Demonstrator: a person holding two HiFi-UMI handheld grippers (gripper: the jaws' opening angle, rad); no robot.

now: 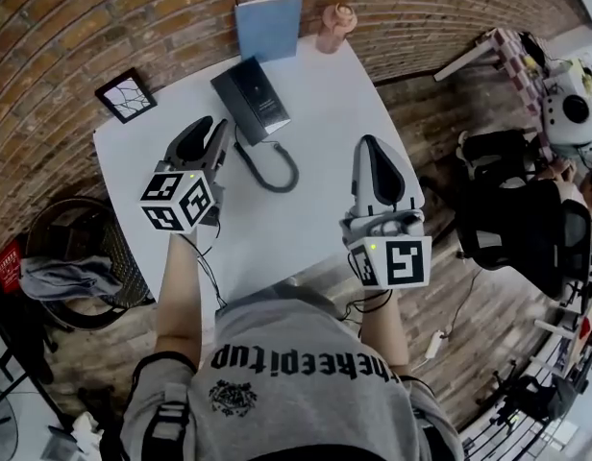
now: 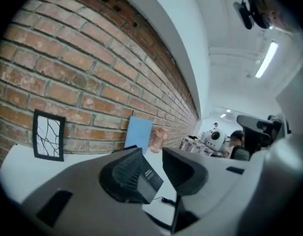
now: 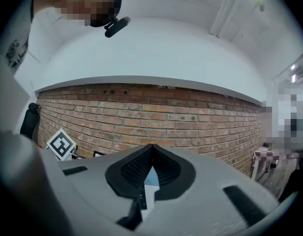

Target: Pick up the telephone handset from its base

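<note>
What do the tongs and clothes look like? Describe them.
The left tongs and right tongs: grey shells, black ribbed pads, each a white marker cube with black squares and green light. A black cable trails from the left. Grey printed T-shirt.

The telephone is set on the table near the middle of its far edge, with its cord looped before it. Behind it, at the far edge, a board is leaned against the brick wall, with a vase just to its right. A framed picture is placed at the far left corner. Off the left edge a chair is stood, with a cloth laid on it.
</note>
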